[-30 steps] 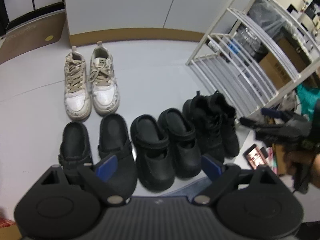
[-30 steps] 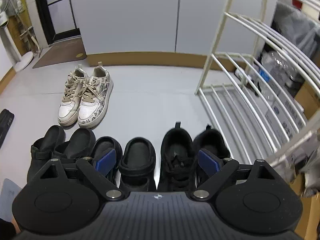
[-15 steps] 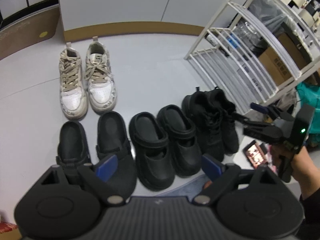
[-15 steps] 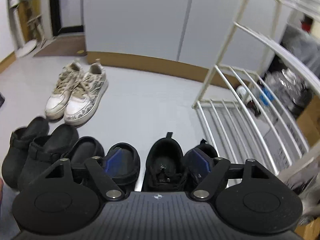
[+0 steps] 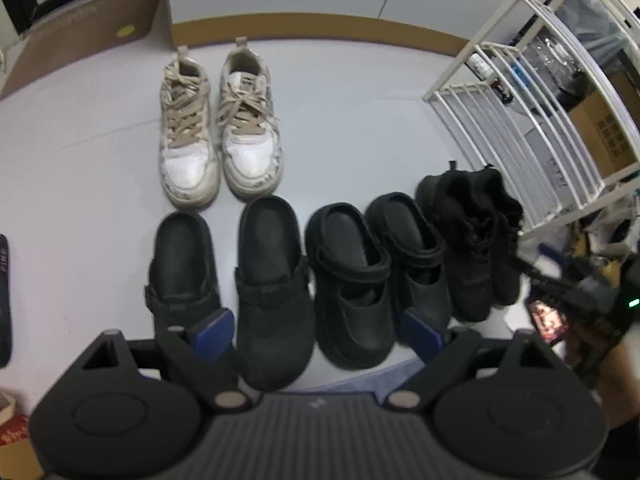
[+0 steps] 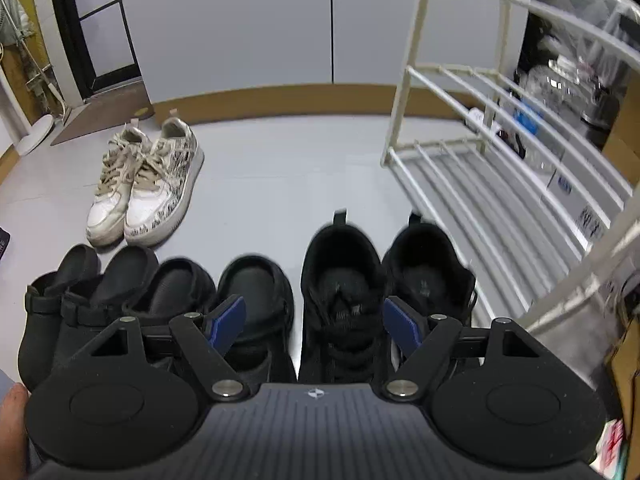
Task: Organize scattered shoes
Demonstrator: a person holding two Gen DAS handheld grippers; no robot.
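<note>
Beside the white rack (image 6: 472, 168), we hold the left hand-held gripper (image 5: 318, 330) and right hand-held gripper (image 6: 312, 322) wide open — empty — above the black shoes (image 6: 340, 292).

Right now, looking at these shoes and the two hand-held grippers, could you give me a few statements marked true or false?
1. The white lace-up sneakers stand on the white wire rack. False: they stand on the grey floor.
2. The left gripper is open and holds nothing. True.
3. The black lace-up sneakers sit nearest the rack. True.
4. The right gripper is shut on a black clog. False: its jaws stand open, empty.
5. The black strap clogs lie sole up. False: they are upright.
</note>
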